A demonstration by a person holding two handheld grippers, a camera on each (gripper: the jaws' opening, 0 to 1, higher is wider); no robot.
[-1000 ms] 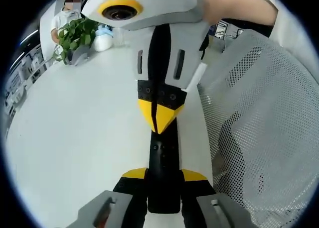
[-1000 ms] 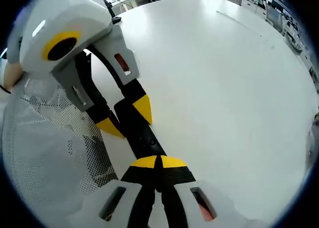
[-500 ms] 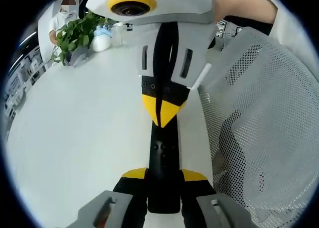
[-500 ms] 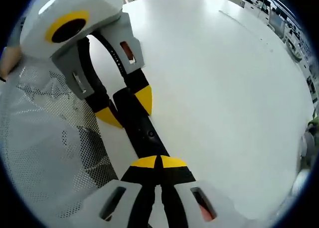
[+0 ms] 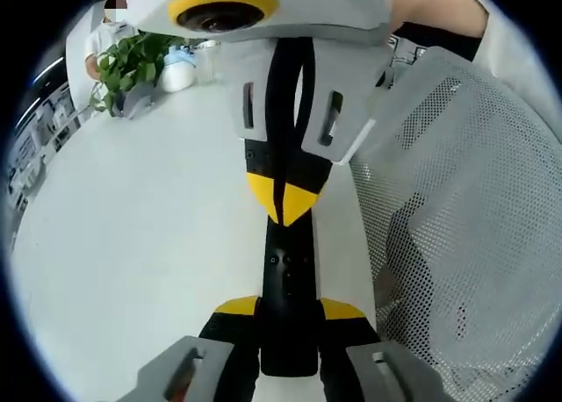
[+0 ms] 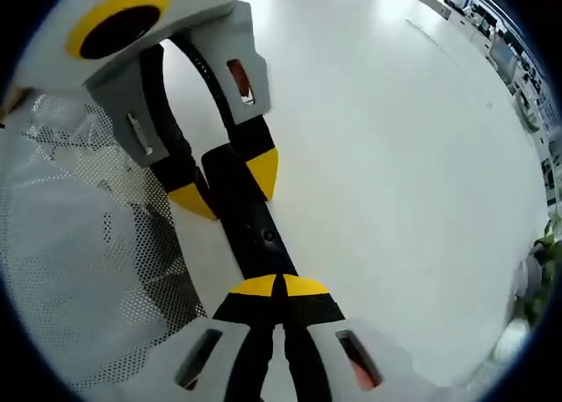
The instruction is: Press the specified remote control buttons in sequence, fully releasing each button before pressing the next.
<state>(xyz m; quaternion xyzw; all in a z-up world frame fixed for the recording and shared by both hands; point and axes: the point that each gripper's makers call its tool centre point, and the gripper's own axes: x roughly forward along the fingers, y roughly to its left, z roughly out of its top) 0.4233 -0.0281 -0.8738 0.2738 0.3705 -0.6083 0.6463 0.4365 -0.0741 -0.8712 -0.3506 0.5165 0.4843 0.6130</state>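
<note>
A slim black remote control (image 5: 285, 270) lies lengthwise between my left gripper's (image 5: 288, 307) yellow-tipped jaws, which are shut on its near end just above the white table (image 5: 132, 244). My right gripper (image 5: 281, 204) comes down from the top of the left gripper view, shut, its joined yellow tips resting on the remote's upper face. In the right gripper view the right gripper (image 6: 279, 286) meets the remote control (image 6: 259, 235) tip first, while the left gripper (image 6: 226, 184) clamps the remote's far end from both sides.
A white mesh chair back (image 5: 457, 209) stands close along the table's edge, chair back (image 6: 79, 270) beside both grippers. A potted green plant (image 5: 132, 60) and a small white object (image 5: 180, 73) sit at the table's far end. A person's arm (image 5: 430, 16) reaches in from above.
The right gripper has tilted and come slightly nearer to the left gripper, its tips staying on the remote. The left gripper's hold on the remote is unchanged.
</note>
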